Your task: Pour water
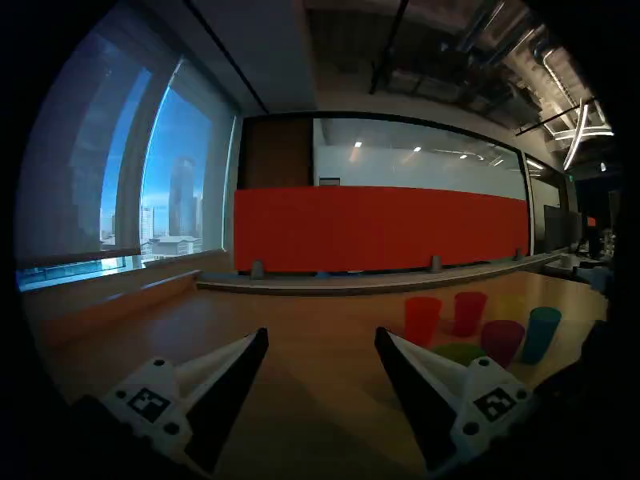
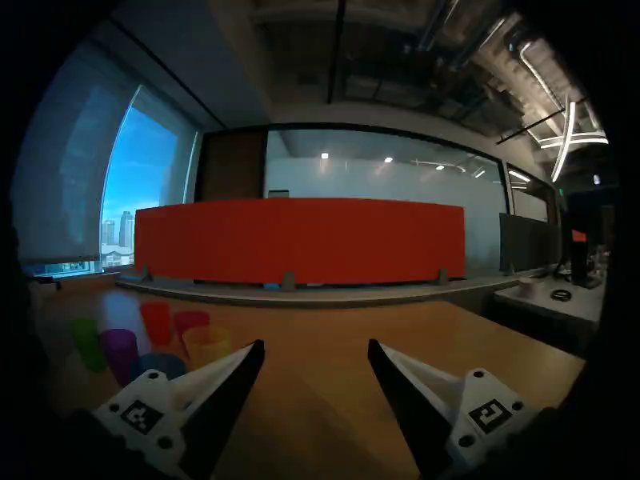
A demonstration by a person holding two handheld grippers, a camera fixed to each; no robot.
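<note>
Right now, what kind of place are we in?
Most likely an open-plan office, high up: a long wooden desk with an orange divider panel, a glass-walled room behind it, and a window overlooking city towers.

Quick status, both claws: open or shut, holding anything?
Left claw: open, holding nothing.
Right claw: open, holding nothing.

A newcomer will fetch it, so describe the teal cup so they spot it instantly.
On the long wooden table before the orange partition stands a cluster of coloured plastic cups. In the left gripper view the teal plastic cup stands upright at its right end, beside a purple plastic cup. It is the only blue-green one.
</note>
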